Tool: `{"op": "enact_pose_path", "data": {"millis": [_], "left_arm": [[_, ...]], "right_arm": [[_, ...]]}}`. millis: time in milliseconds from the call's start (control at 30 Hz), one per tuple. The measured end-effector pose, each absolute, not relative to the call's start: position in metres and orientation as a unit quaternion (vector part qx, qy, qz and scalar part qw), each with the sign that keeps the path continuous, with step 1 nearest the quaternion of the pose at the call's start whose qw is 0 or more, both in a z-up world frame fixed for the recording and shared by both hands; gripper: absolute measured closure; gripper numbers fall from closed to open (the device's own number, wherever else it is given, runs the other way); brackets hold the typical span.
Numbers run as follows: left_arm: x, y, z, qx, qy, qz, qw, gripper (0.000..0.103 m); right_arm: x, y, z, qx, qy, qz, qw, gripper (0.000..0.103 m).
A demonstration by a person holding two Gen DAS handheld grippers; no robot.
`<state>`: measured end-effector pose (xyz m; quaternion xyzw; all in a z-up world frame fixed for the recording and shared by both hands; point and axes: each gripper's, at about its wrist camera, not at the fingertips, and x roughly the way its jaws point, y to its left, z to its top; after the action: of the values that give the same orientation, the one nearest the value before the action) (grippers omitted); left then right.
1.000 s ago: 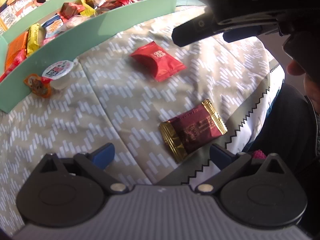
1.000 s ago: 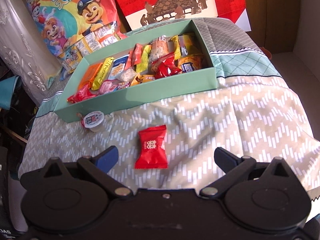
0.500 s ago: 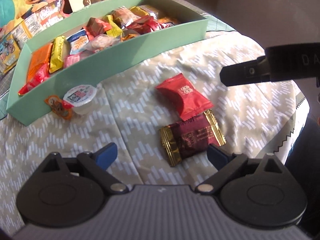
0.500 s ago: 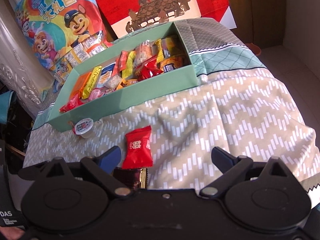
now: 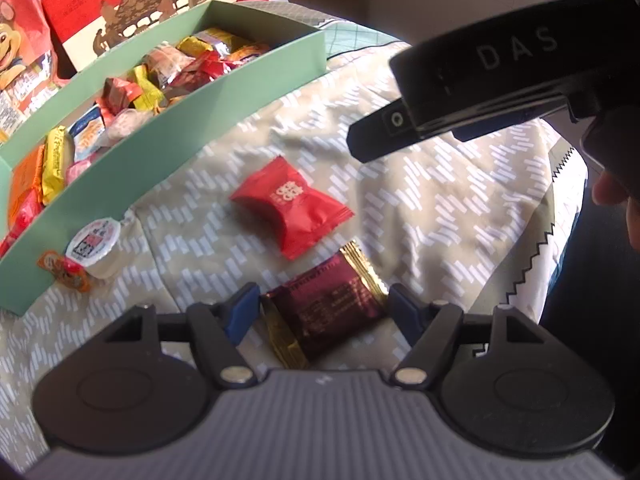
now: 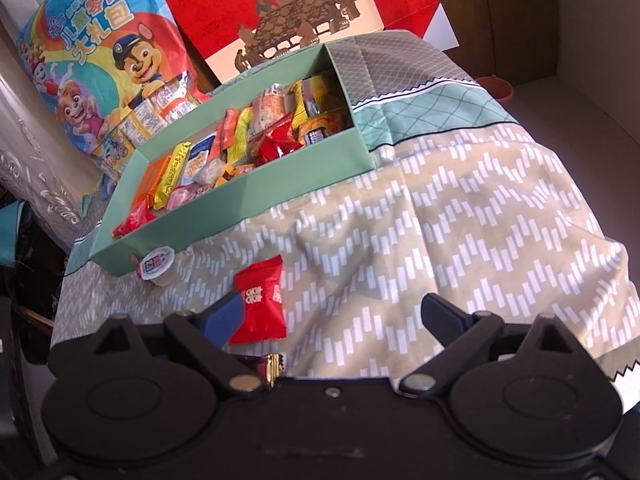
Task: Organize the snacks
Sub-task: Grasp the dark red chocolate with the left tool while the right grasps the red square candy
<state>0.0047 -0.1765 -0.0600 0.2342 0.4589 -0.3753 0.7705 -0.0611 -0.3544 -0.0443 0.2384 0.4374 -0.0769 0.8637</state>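
Observation:
A dark maroon and gold snack packet (image 5: pixel 326 312) lies on the patterned cloth between the fingers of my left gripper (image 5: pixel 322 312); the jaws stand close on both sides of it, and contact cannot be made out. A red snack packet (image 5: pixel 292 206) lies just beyond it and also shows in the right wrist view (image 6: pixel 259 300). My right gripper (image 6: pixel 332 314) is open and empty, hovering with its left finger beside the red packet. A green box (image 6: pixel 256 196) full of wrapped snacks stands behind.
A small jelly cup (image 5: pixel 94 246) and an orange candy (image 5: pixel 64 270) lie against the box's front wall. A cartoon snack bag (image 6: pixel 104 60) and a red carton (image 6: pixel 300 12) stand behind the box. The cloth drops off at the right edge (image 6: pixel 600 280).
My left gripper has moved forward and its fingers have narrowed around the maroon packet. The right gripper has drifted right, so the red packet now sits by its left finger.

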Motion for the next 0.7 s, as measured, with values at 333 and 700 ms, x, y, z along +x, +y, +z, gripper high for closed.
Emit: {"op": "enact_pose_path", "data": {"millis": [333,700], "left_arm": [[0.039,-0.108,-0.059,0.162,0.492,-0.273,0.81,0.032],[0.045,-0.087,-0.055,0.129,0.478,-0.262,0.829,0.063]], "right_arm": [[-0.035,-0.333,-0.056,0.232,0.455,-0.043,0.859,0.019],[0.01,-0.287,-0.067,0.119,0.477,-0.026,0.87,0.042]]}}
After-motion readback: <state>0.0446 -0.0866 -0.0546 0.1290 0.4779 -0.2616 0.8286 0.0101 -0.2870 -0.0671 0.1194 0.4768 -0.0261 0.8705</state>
